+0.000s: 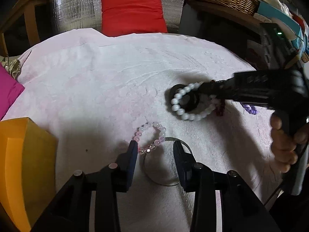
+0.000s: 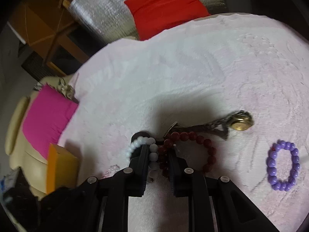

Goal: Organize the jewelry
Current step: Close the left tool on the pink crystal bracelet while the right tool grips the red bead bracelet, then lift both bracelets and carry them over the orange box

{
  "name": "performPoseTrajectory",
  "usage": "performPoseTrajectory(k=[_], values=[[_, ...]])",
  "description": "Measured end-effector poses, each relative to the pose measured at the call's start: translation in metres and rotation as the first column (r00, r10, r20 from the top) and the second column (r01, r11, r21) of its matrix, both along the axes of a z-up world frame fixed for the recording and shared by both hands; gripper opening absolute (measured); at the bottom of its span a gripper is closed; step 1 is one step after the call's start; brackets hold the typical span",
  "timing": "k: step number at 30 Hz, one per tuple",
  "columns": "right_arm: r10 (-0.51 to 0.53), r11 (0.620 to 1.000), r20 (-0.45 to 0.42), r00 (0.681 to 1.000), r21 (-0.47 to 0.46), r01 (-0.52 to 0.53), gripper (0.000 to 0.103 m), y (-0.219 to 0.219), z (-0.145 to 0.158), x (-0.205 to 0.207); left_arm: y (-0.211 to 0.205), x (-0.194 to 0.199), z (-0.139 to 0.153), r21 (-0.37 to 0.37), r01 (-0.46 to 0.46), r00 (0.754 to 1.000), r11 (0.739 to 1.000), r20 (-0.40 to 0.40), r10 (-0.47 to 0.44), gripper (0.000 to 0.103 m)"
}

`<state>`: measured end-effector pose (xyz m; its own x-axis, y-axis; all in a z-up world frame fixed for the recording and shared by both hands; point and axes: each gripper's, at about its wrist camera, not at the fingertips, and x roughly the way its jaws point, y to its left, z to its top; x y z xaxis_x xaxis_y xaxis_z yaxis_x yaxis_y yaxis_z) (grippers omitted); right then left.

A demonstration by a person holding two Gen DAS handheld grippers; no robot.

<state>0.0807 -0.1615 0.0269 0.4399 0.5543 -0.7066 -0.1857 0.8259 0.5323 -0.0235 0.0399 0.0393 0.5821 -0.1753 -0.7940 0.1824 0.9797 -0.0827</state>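
- The right gripper (image 2: 157,154) has its jaws drawn narrow around a bunch of beads: part of the white bead bracelet (image 2: 135,147) and part of the dark red bead bracelet (image 2: 193,148) sit between the fingers.
- To do this step well, I judge it should take one strand only. Two bracelets caught together are likely to drag each other and the black ring (image 1: 188,98) lying under the white beads.
- Beaded loops on elastic roll and slip, so a pinch across the strand, not on a single bead, looks safer.
- The left gripper (image 1: 155,150) is wide open and holds nothing. It hovers over the pink and clear bead bracelet (image 1: 150,138), with a thin metal bangle (image 1: 185,145) on the towel between and under its fingers.
- All the jewelry lies on the pale pink towel (image 1: 96,77) that covers the worktop; the orange box (image 1: 23,154), at the towel's left edge, seems the likely destination.
- The right wrist view alone shows the gold watch (image 2: 241,122) and the whole purple bead bracelet (image 2: 283,163), well apart from the grip.
- The left wrist view alone shows the white loop lying over the black ring, the bangle, and the person's right hand (image 1: 283,145) on the handle.
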Motion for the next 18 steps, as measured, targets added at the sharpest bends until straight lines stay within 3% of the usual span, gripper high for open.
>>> performPoseTrajectory(k=[2, 3, 6, 11, 18], values=[[-0.012, 0.999, 0.000, 1.000, 0.044, 0.012, 0.019, -0.012, 0.003, -0.001, -0.001, 0.003, -0.004, 0.001, 0.002, 1.000, 1.000, -0.014, -0.002, 0.034], [-0.023, 0.997, 0.001, 1.000, 0.069, 0.023, 0.019, -0.019, 0.005, -0.002, -0.001, 0.005, -0.006, 0.006, -0.002, 1.000, 1.000, -0.017, 0.002, 0.024], [-0.046, 0.992, 0.000, 0.999, 0.117, 0.046, 0.019, -0.033, 0.007, -0.003, 0.000, 0.008, -0.008, 0.006, -0.016, 1.000, 1.000, -0.027, 0.016, 0.007], [-0.055, 0.987, -0.005, 0.998, 0.153, 0.055, 0.018, -0.041, 0.011, -0.005, -0.002, 0.004, 0.000, 0.031, -0.021, 1.000, 0.999, -0.007, 0.021, 0.003], [-0.050, 0.980, 0.011, 0.999, 0.195, 0.047, 0.018, -0.048, 0.020, -0.012, -0.007, 0.003, 0.016, 0.039, -0.004, 0.999, 0.999, 0.036, 0.002, 0.005]])
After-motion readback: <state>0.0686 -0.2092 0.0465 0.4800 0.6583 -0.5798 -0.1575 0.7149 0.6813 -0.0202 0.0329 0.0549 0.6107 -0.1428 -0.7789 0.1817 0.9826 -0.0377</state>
